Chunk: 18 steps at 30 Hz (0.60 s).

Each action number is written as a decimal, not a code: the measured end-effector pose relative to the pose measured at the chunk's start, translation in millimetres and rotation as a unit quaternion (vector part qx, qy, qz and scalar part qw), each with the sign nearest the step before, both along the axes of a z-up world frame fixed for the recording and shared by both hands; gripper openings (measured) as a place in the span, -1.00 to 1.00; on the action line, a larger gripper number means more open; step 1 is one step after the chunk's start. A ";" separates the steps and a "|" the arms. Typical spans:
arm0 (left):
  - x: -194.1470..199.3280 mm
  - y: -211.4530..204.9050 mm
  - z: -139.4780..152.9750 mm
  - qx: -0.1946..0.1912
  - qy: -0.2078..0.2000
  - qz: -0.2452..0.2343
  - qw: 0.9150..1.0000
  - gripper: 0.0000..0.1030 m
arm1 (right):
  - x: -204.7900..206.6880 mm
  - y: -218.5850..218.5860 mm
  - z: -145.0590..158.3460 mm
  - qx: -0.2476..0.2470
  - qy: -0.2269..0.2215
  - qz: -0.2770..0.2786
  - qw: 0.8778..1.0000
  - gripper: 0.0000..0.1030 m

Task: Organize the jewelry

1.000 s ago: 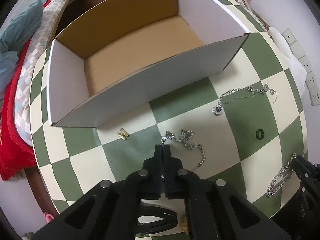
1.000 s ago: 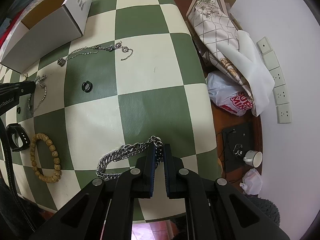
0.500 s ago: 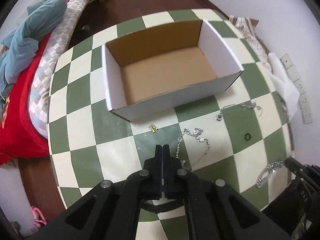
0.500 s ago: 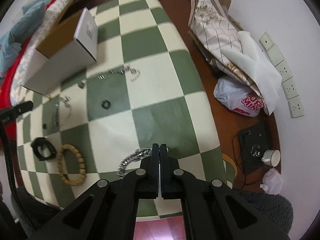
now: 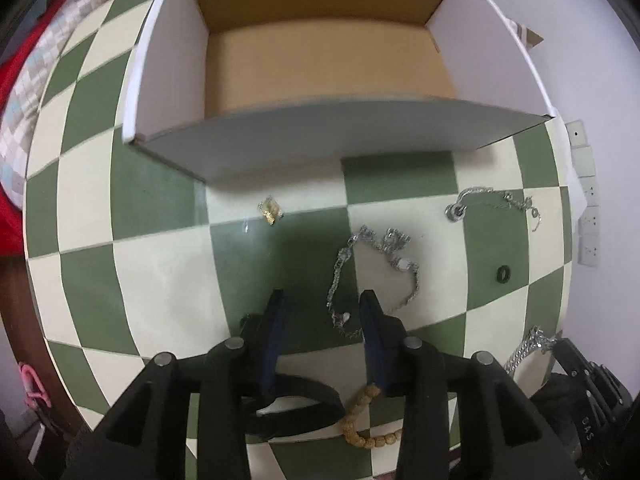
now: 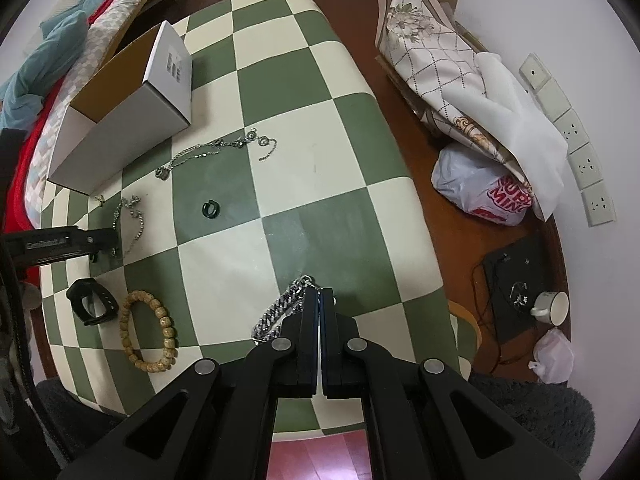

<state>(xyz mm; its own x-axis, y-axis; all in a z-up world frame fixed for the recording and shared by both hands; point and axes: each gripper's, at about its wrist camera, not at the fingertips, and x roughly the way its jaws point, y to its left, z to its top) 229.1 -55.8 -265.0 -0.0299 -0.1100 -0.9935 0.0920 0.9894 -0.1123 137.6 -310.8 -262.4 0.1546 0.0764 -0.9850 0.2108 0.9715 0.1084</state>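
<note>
My left gripper [image 5: 322, 300] is open, low over the checkered table, with the near end of a thin silver chain [image 5: 374, 256] lying between its fingers. An open white cardboard box [image 5: 320, 140] stands just beyond. A small gold piece [image 5: 270, 209], a second silver chain [image 5: 492, 202] and a dark ring [image 5: 503, 274] lie near it. My right gripper [image 6: 320, 300] is shut, empty, right beside a chunky silver link chain [image 6: 280, 312]. A wooden bead bracelet [image 6: 150, 332] and a black band [image 6: 92, 300] lie at the left of the right wrist view.
The table edge [image 6: 436, 264] drops off to the right, where folded cloth [image 6: 440, 60], a plastic bag [image 6: 484, 188] and a cup [image 6: 552, 308] lie on the floor. A bed with red bedding [image 5: 12, 92] is beyond the table's left side.
My left gripper has opened and dropped down close to the table, around the end of the thin silver chain. My right gripper stayed shut and has hardly moved.
</note>
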 end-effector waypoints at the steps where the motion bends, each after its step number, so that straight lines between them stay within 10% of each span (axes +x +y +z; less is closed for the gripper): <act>1: -0.1 -3.3 -0.1 0.006 -0.001 -0.007 1.000 -0.34 | -0.2 -1.0 0.0 -0.001 0.000 -0.001 1.000 -1.00; 3: -1.9 -11.1 0.4 0.025 -0.010 -0.024 0.999 -0.40 | -0.8 -3.2 -0.8 -0.003 0.001 -0.005 1.000 -1.00; 5: -4.2 -19.3 1.8 0.046 -0.025 -0.047 0.998 -1.00 | -0.3 -5.6 -2.4 -0.005 0.002 -0.006 1.000 -1.00; 18: -16.0 6.5 36.1 0.025 -0.079 -0.019 0.996 -1.00 | -4.3 -8.2 8.7 0.001 -0.016 -0.014 1.000 -1.00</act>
